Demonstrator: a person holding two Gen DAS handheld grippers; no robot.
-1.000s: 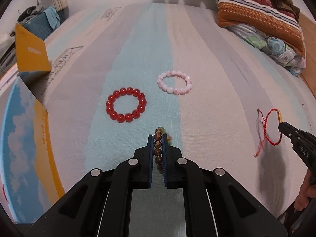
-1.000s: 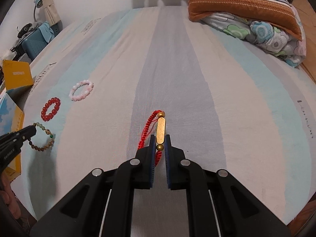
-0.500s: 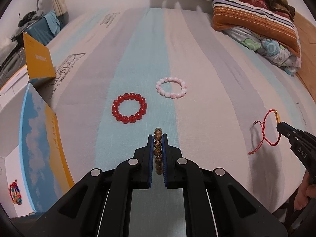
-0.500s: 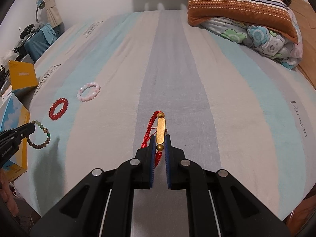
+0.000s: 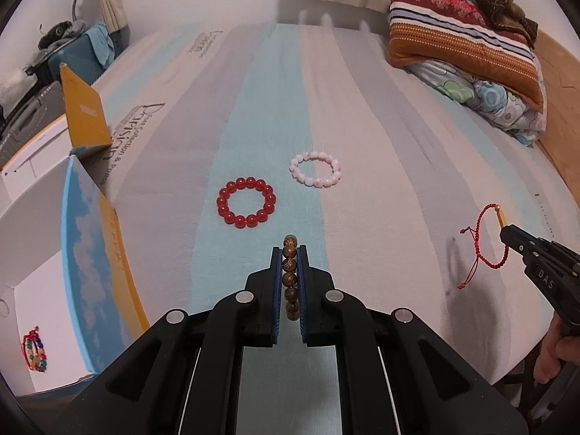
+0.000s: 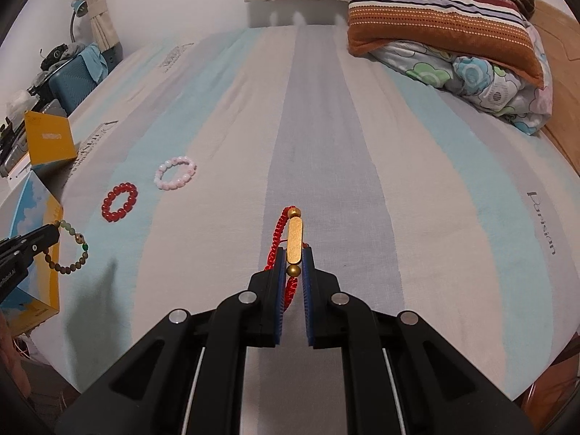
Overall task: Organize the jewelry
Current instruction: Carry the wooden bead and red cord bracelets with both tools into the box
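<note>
Left hand-held gripper point(image 5: 290, 253) clamps wooden bead bracelet point(image 5: 290, 275), centre frame, above bed point(image 5: 380, 145). Right hand-held gripper point(image 6: 293, 253) pinches red cord bracelet point(image 6: 294, 241). Red bead bracelet point(image 5: 246, 201) & pink bead bracelet point(image 5: 316, 169) lie mid-frame on bed.

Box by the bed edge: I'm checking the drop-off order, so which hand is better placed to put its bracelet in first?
Probably left. The left gripper, shut on the wooden bead bracelet, hangs beside the open box; the right gripper is farther away.

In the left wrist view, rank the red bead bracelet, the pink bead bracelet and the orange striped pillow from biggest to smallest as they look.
1. Pillow
2. Red bracelet
3. Pink bracelet, slightly smaller, but it lies farther away, so unsure.
</note>
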